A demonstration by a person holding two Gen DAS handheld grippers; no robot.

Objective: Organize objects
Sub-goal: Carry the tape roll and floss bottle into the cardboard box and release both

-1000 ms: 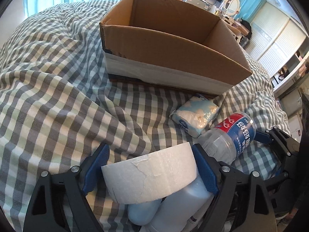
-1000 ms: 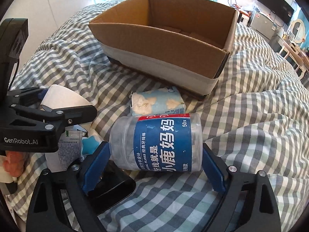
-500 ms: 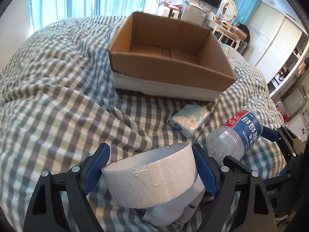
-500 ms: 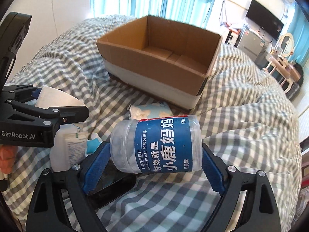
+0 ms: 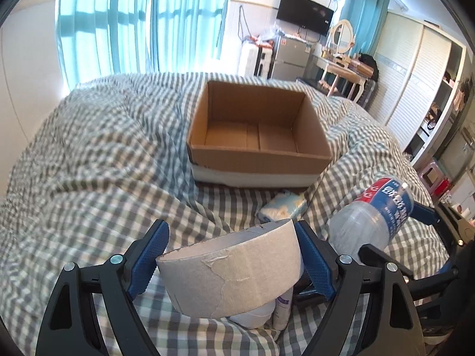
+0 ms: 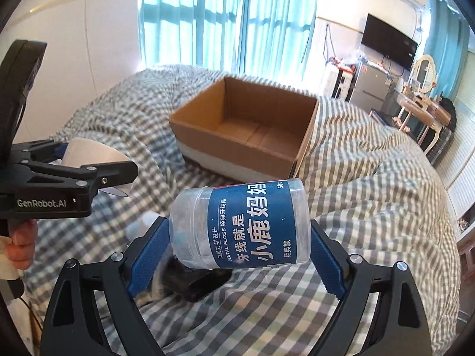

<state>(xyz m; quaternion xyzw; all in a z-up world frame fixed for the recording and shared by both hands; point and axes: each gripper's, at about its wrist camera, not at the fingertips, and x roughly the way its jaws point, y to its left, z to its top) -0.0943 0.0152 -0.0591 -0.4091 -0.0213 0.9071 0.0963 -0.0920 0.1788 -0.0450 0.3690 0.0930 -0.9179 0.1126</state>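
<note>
My left gripper [image 5: 231,264] is shut on a grey-white tape roll [image 5: 228,273] and holds it above the checked bed cover. My right gripper [image 6: 237,237] is shut on a clear dental floss jar with a blue label [image 6: 243,225], held on its side; the jar also shows in the left wrist view [image 5: 374,216]. An open, empty cardboard box [image 5: 258,136] stands ahead on the bed and shows in the right wrist view [image 6: 246,136]. The left gripper with the roll shows in the right wrist view [image 6: 89,166], to the left.
A small blue-white tissue pack [image 5: 280,209] lies before the box. White bottles [image 5: 267,314] and a dark object [image 6: 196,281] lie on the cover under the grippers. Curtains, a fridge and a dresser stand beyond the bed.
Both grippers have risen and drawn back with their objects. The box now looks smaller and farther away, and its floor is in view.
</note>
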